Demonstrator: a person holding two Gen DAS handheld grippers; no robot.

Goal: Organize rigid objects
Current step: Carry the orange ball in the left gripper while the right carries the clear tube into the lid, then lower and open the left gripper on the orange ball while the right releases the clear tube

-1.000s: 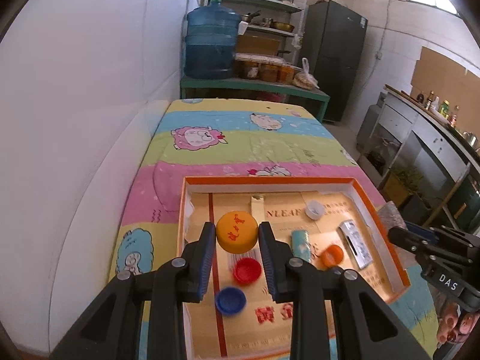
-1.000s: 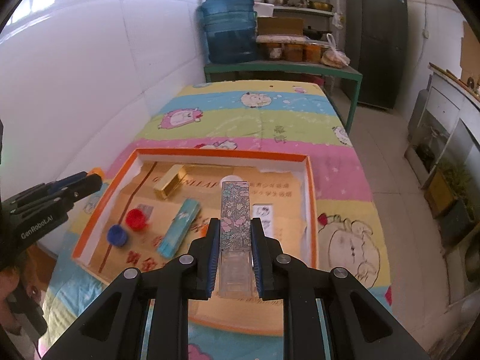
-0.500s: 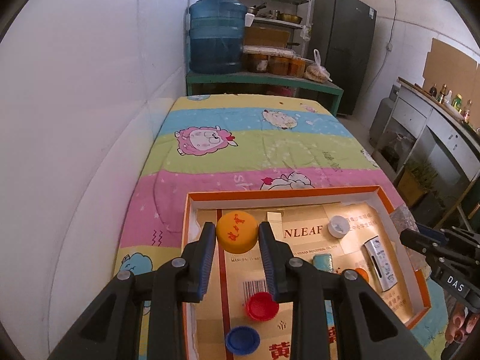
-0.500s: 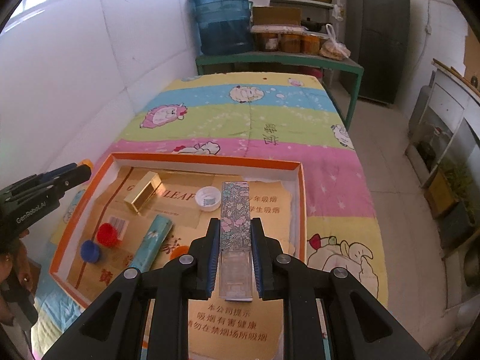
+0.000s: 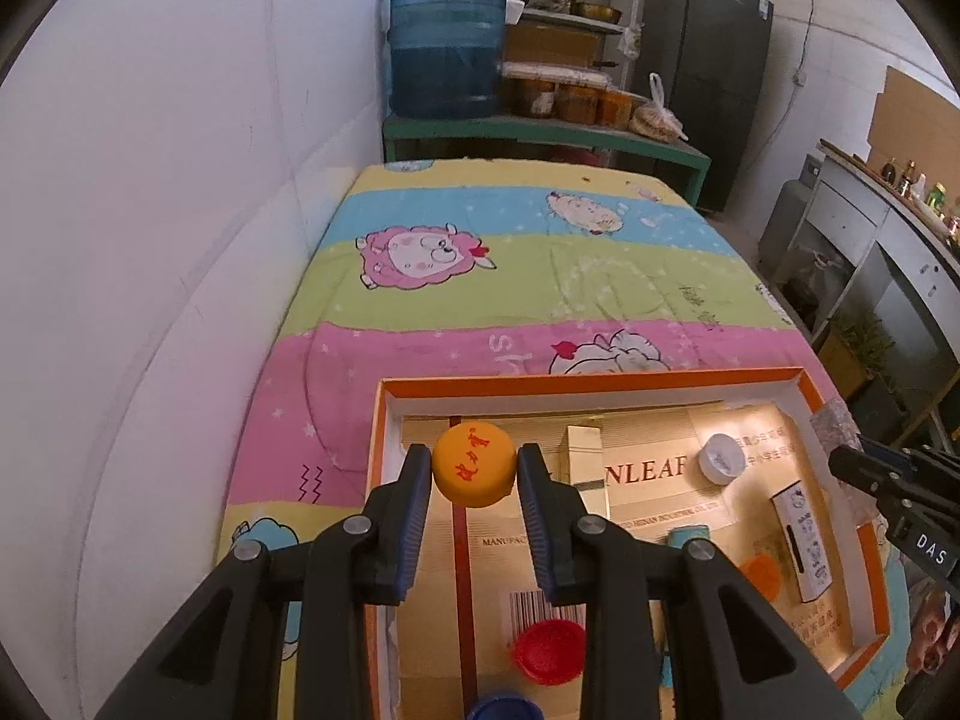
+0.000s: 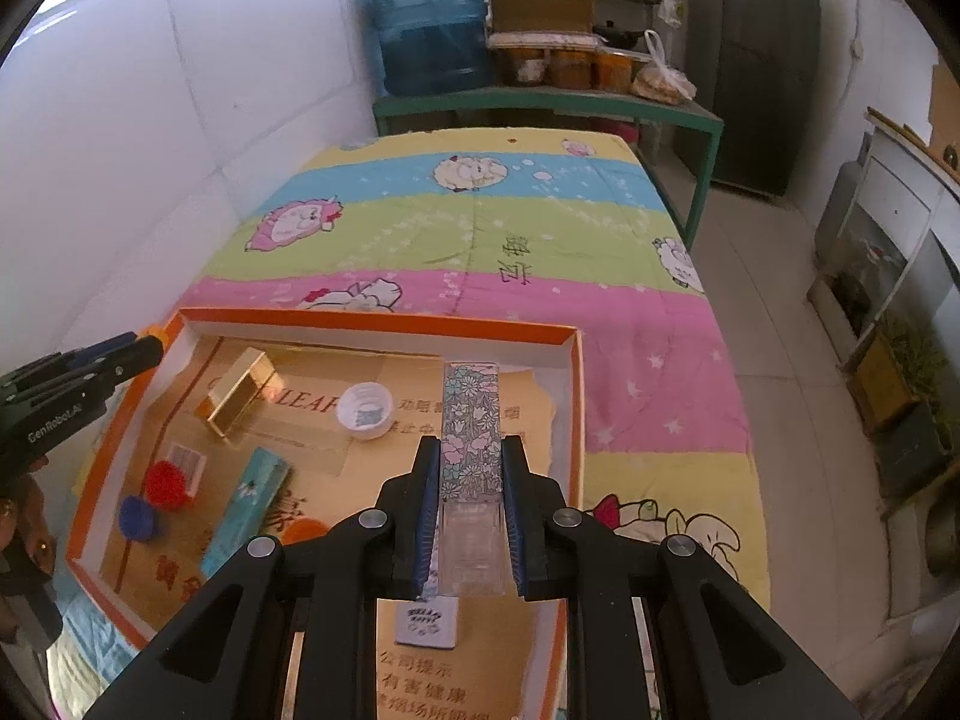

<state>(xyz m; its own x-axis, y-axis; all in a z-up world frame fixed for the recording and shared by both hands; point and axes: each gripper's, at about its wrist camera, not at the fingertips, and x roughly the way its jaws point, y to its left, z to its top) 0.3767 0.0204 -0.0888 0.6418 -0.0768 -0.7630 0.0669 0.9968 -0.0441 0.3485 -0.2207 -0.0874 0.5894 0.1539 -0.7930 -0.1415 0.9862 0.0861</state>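
My left gripper point(image 5: 474, 471) is shut on an orange bottle cap point(image 5: 474, 465) and holds it above the far left corner of the orange-rimmed box point(image 5: 591, 379). My right gripper point(image 6: 466, 477) is shut on a long floral-patterned box point(image 6: 470, 427) above the right side of the orange-rimmed box point(image 6: 384, 322). Inside the box lie a gold box point(image 6: 239, 393), a white cap point(image 6: 364, 410), a red cap point(image 6: 167, 483), a blue cap point(image 6: 137, 516), a teal box point(image 6: 245, 510) and a white Hello Kitty box point(image 5: 801, 537).
The box sits on a striped cartoon blanket point(image 5: 528, 276) over a table against a white wall point(image 5: 150, 210). A green shelf point(image 5: 540, 132) with a water jug point(image 5: 444, 42) and jars stands beyond. Cabinets point(image 6: 888, 240) stand at the right.
Both grippers have moved toward the far side of the box with their objects still held. The caps and boxes inside have not moved.
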